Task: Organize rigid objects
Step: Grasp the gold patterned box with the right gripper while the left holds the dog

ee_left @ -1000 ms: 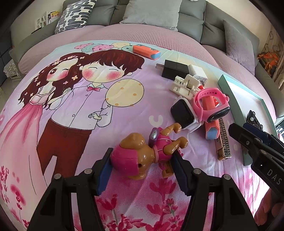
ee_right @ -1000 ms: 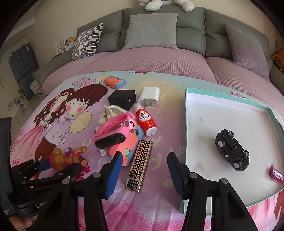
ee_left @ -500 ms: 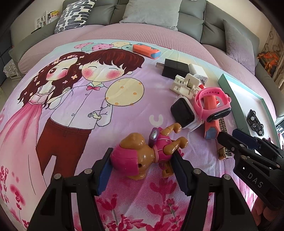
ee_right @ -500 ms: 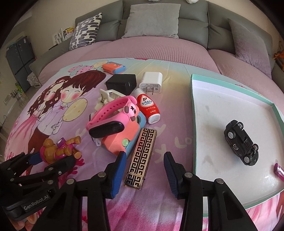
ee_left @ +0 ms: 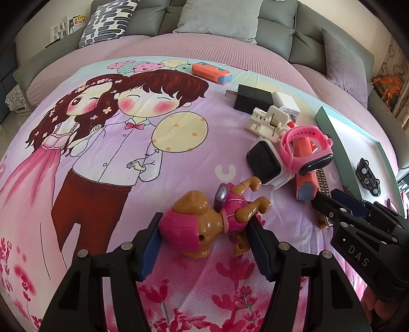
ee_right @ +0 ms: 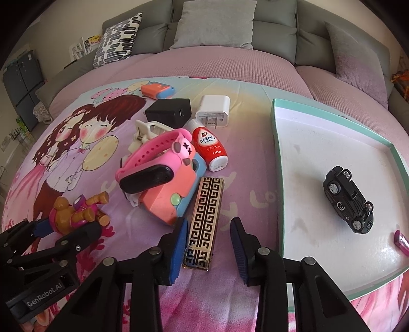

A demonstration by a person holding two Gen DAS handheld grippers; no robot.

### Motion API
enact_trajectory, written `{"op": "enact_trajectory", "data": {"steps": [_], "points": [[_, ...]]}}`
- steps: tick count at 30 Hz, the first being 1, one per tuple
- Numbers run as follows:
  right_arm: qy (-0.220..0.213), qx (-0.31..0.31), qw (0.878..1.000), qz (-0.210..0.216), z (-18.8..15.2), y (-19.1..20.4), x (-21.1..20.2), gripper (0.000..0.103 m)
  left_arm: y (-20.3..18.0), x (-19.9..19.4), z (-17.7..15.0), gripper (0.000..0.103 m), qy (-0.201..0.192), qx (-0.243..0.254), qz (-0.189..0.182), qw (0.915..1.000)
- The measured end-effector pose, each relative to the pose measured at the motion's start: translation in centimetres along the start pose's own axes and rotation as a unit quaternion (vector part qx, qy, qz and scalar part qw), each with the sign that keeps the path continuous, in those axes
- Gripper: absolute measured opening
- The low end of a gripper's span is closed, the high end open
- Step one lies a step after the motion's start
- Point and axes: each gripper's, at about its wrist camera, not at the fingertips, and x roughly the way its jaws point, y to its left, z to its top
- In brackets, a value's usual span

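Note:
A brown and pink toy dog [ee_left: 204, 224] lies on the cartoon blanket between the fingers of my open left gripper [ee_left: 204, 237]; whether the pads touch it I cannot tell. It also shows in the right wrist view [ee_right: 76, 213]. My open right gripper [ee_right: 208, 245] straddles the near end of a black and gold patterned box [ee_right: 204, 219]. Its tip shows in the left wrist view [ee_left: 329, 201]. A white tray with a teal rim [ee_right: 278, 163] on the right holds a black toy car [ee_right: 347, 201].
A pile sits mid-blanket: pink watch [ee_right: 156, 166], coral and blue case [ee_right: 168, 196], red bottle [ee_right: 209, 146], white clip [ee_right: 145, 132], black charger [ee_right: 170, 111], white charger [ee_right: 213, 111]. An orange case [ee_right: 156, 90] lies farther back. A small pink item [ee_right: 401, 241] lies in the tray. Grey sofa cushions [ee_right: 212, 23] stand behind.
My right gripper has moved forward and down over the patterned box, so its fingers now flank the box's near end. The left gripper and toy dog have stayed put.

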Motion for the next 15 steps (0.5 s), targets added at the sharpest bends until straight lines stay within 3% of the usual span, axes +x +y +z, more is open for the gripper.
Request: {"op": "enact_trajectory", "data": {"steps": [15], "points": [[0.002,-0.007,1.000,-0.020,-0.05,0.56,0.55,0.032,-0.12,0.30,0.07,0.065,-0.006,0.002,0.007,1.0000]]}}
